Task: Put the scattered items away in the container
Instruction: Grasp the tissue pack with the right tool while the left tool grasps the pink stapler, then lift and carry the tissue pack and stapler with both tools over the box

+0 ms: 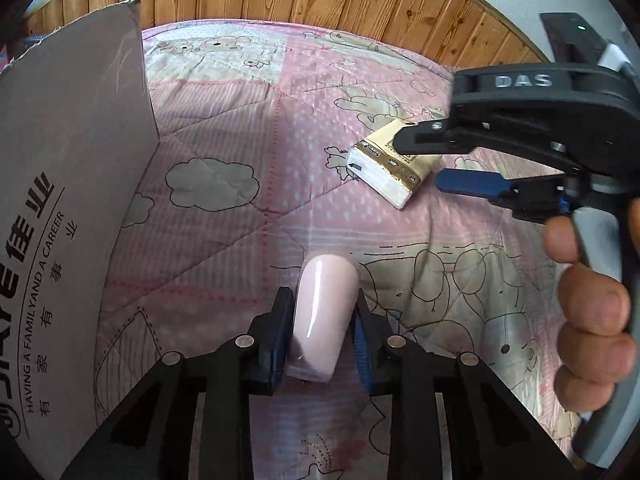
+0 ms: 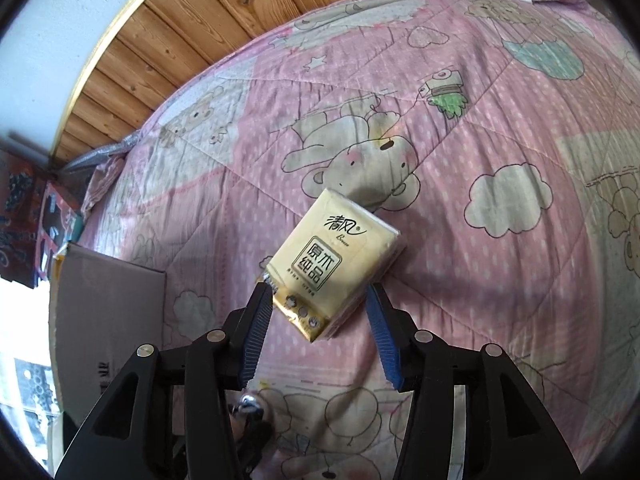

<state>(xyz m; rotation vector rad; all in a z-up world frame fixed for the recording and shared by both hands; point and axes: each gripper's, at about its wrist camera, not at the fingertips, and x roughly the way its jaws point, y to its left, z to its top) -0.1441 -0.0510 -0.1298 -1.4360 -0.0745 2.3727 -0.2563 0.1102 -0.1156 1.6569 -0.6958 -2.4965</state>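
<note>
Item 1: tissue pack (image 2: pixel 334 266), yellow w/ gold end, flat on pink quilt (image 2: pixel 500 128), well right of cardboard box (image 2: pixel 108 312). Likely light, soft, film-slick; best pinched across short sides. Long axis diagonal, gold end toward right gripper (image 2: pixel 320 320), whose jaws are spread astride it. Item 2: pink bottle (image 1: pixel 324 312), probably rigid, glossy, pinched by left gripper (image 1: pixel 320 336) nearer the box, rounded end pointing away.

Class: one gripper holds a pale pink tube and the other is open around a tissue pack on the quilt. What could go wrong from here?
1. The right gripper is open, its fingers straddling only one corner of the tissue pack, which lies askew; closing now may twist or squeeze it out.
2. The left gripper clamps the glossy pink tube near one end; it may slip on the way to the cardboard box.
</note>
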